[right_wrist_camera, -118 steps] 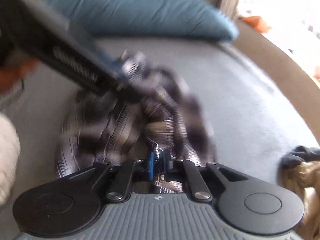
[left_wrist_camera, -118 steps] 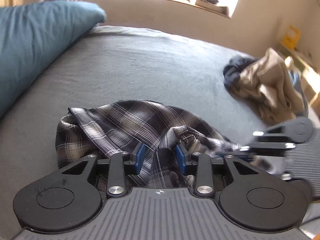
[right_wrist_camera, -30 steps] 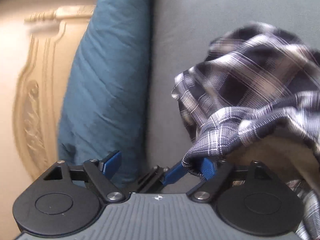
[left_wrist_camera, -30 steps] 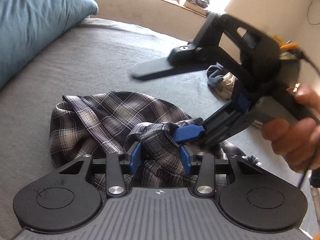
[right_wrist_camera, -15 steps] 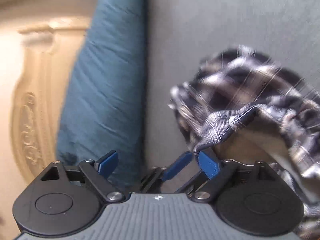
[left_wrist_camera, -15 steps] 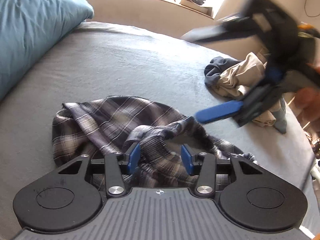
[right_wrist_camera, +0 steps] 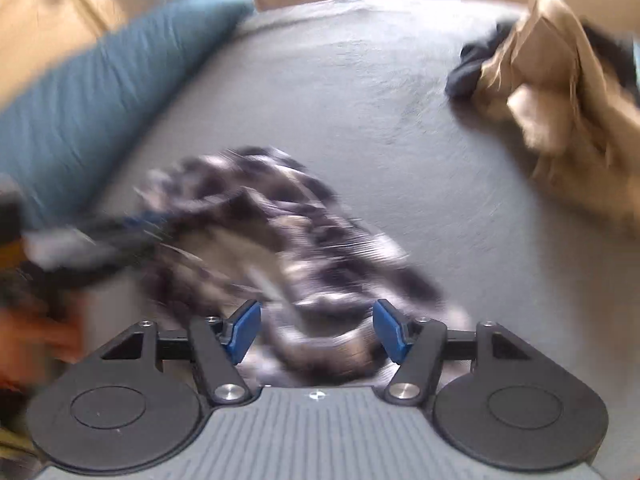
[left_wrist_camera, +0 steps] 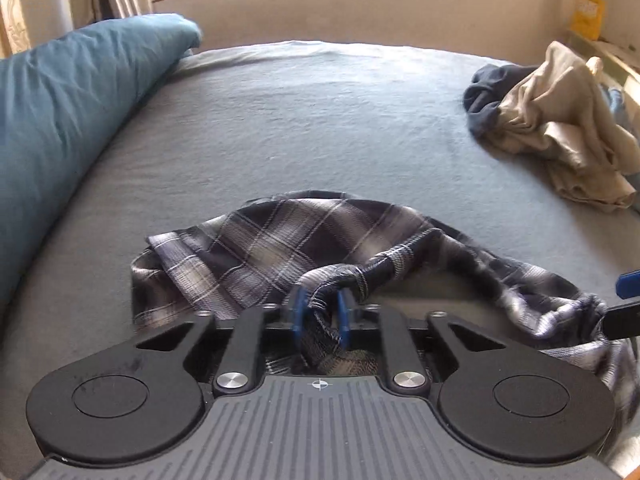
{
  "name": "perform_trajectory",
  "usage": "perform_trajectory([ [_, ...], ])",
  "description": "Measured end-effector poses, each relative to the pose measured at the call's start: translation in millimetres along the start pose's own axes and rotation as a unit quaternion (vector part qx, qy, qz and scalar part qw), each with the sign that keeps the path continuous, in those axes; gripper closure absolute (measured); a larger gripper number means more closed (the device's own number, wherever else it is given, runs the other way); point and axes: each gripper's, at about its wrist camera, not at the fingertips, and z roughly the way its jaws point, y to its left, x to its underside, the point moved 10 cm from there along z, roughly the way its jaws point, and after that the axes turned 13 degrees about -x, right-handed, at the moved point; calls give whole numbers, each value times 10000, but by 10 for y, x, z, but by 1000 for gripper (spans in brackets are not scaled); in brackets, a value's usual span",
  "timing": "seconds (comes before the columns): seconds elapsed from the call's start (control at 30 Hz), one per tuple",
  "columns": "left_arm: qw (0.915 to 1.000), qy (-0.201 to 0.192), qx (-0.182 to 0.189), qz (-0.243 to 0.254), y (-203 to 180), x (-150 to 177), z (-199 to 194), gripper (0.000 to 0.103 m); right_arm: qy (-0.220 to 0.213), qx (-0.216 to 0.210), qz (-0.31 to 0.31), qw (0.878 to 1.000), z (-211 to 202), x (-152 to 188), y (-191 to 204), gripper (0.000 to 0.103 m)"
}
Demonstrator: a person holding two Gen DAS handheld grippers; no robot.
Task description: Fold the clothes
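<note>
A dark plaid garment (left_wrist_camera: 304, 240) lies crumpled on the grey bed (left_wrist_camera: 320, 120). My left gripper (left_wrist_camera: 320, 312) is closing, and its blue pads pinch a rolled edge of the plaid cloth. In the blurred right wrist view, my right gripper (right_wrist_camera: 316, 332) hovers over the same plaid garment (right_wrist_camera: 280, 232). Its jaws are narrowing but still wide, with cloth below and between them and neither pad pressing on it. One blue fingertip (left_wrist_camera: 628, 282) of the right gripper shows at the right edge of the left wrist view. The left gripper and a hand (right_wrist_camera: 40, 336) blur at left.
A teal pillow (left_wrist_camera: 68, 120) runs along the bed's left side. A heap of beige and dark clothes (left_wrist_camera: 560, 120) sits at the far right. A low wall with a sunlit sill (left_wrist_camera: 320, 4) stands beyond the bed. Bare grey sheet lies between garment and heap.
My left jaws have closed onto the rolled plaid edge. The right gripper has swung away from above the garment to its right side, turning from the pillow to face along the bed.
</note>
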Motion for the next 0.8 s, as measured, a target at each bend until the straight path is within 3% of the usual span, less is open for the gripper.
perform_trajectory([
  [0.1,9998,-67,-41,-185,81,-18,-109,96,323,141,92,9993,286,6,-176,62],
  [0.17,9996,-139,-72,-246,115,-34,-191,97,488,111,192,9986,340,48,-268,84],
  [0.27,9994,-188,-3,-288,147,-77,-268,97,198,-18,190,9996,139,14,-290,94],
  [0.4,9988,-155,232,-411,195,-162,-298,98,-416,-596,810,9941,-239,-121,-483,94],
  [0.53,9925,129,746,-956,277,-266,-158,98,-801,-1290,1807,9717,-272,-279,-903,94],
  [0.73,9854,519,1104,-1189,192,-292,245,93,-754,-1315,2236,9628,214,-398,-1408,91],
  [0.8,9843,555,1163,-1206,180,-308,265,84,-632,-1153,2074,9694,265,-409,-1473,80],
])
